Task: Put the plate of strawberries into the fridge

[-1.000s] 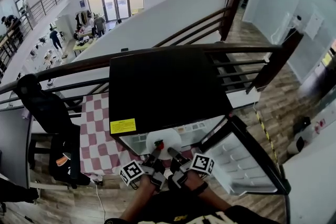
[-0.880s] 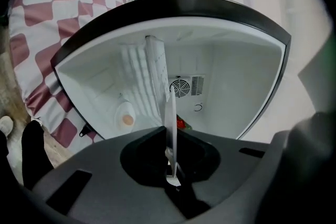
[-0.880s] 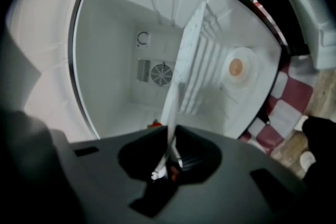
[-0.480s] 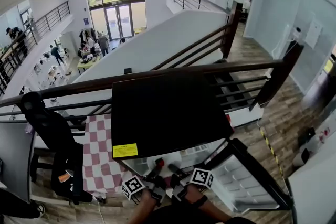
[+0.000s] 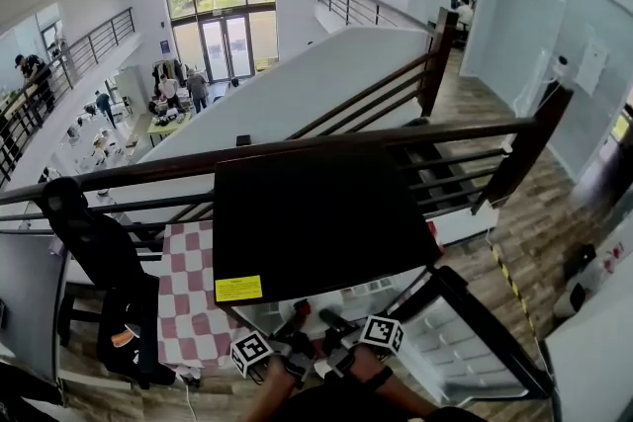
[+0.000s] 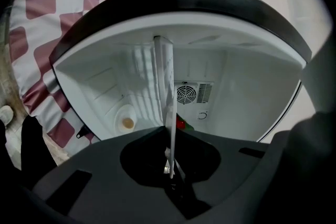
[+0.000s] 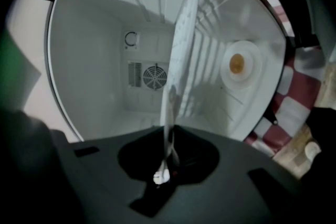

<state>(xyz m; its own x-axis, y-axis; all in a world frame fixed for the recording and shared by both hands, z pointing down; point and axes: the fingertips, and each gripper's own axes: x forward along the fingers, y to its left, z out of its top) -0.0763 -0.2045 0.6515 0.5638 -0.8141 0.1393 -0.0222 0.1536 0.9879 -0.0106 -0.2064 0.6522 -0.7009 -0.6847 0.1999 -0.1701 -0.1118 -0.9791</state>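
Left tongs (image 6: 170, 169), right tongs (image 7: 167, 165): both clamped nearly shut on rim of thin white round plate (image 6: 167, 81). Plate, red strawberry (image 6: 181, 124) aboard, gone from in front of open black-topped white fridge (image 6: 247, 97) to inside its mouth; set-down remains.

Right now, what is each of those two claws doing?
Left gripper: closed on the plate, at its rim.
Right gripper: closed on the same plate's rim.
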